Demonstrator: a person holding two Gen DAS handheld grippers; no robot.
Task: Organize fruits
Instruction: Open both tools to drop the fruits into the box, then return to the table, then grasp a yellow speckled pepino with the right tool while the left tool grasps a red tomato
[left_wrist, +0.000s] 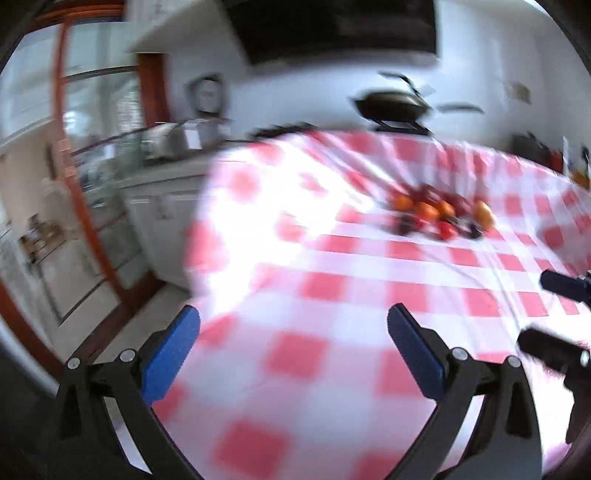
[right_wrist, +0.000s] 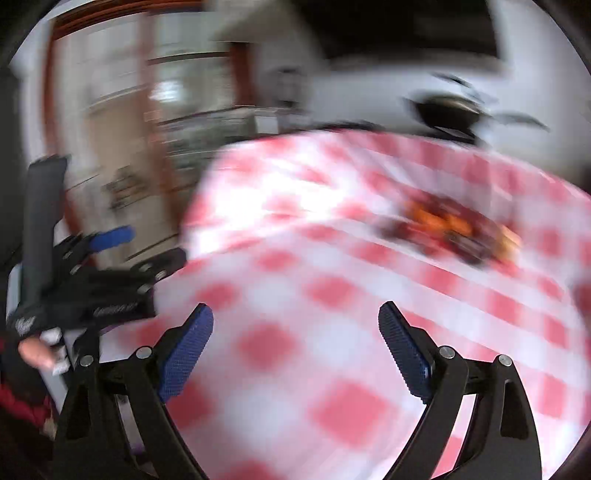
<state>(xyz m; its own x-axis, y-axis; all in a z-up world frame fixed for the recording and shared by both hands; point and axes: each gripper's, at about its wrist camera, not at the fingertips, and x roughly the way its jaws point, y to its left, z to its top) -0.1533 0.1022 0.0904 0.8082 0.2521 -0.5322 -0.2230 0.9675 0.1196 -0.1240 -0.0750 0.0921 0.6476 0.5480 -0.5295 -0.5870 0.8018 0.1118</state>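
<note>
A blurred cluster of orange, red and dark fruits (left_wrist: 441, 218) lies on the checkered tablecloth (left_wrist: 332, 288).

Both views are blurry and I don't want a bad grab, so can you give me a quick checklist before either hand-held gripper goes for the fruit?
1. Left hand-held gripper open and empty: ok.
2. Right hand-held gripper open and empty: ok.
3. Fruit pile in view on the checkered tablecloth: ok.
4. Either gripper close to the fruit: not ok, both are well short of it.
5. Image sharp enough to pick out a single fruit: not ok, motion blur.
6. A container or spot to sort the fruit into: cannot tell.
</note>
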